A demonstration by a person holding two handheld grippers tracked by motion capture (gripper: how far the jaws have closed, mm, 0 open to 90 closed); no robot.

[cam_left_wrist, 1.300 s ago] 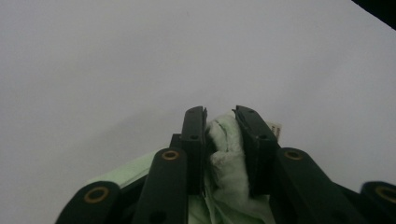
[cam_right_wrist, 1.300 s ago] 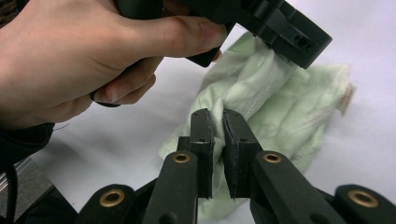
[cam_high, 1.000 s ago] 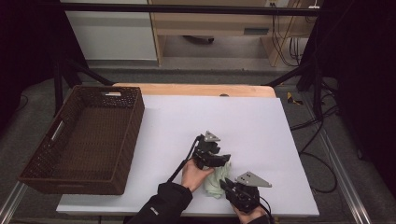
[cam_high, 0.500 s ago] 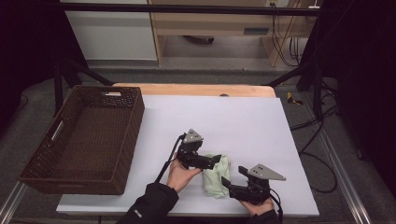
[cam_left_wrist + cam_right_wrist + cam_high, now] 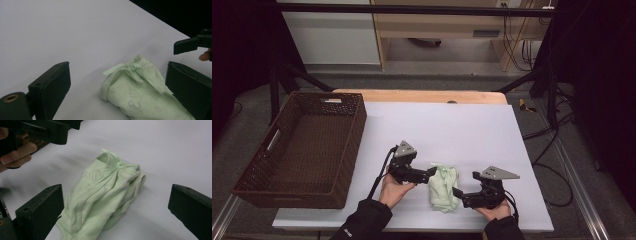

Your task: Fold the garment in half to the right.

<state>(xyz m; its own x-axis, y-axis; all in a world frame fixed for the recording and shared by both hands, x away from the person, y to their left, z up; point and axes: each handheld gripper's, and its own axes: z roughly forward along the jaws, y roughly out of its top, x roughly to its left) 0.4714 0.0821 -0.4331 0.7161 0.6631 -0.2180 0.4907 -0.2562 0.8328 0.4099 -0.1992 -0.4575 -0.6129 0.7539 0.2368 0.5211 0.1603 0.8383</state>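
A pale green cloth (image 5: 443, 187) lies bundled on the white table (image 5: 452, 130) near its front edge. My left gripper (image 5: 430, 173) sits just left of it, jaws pointing right at the bundle. My right gripper (image 5: 458, 194) sits just right of it, jaws pointing left. Both have just been opening their jaws and stand open. In the left gripper view the cloth (image 5: 135, 92) lies between the wide jaws of the left gripper (image 5: 117, 68), pads off it. In the right gripper view the cloth (image 5: 105, 197) rests loose in front of the right gripper (image 5: 117, 187).
A dark brown wicker basket (image 5: 357, 130) stands at the table's left side, open and with nothing in it. A wooden strip (image 5: 422, 96) runs along the far edge. Cables trail from both grippers toward the person's sleeves at the front.
Both grippers have let go of the green cloth and drawn apart, the left one to the left, the right one to the right. The cloth now lies free between them.
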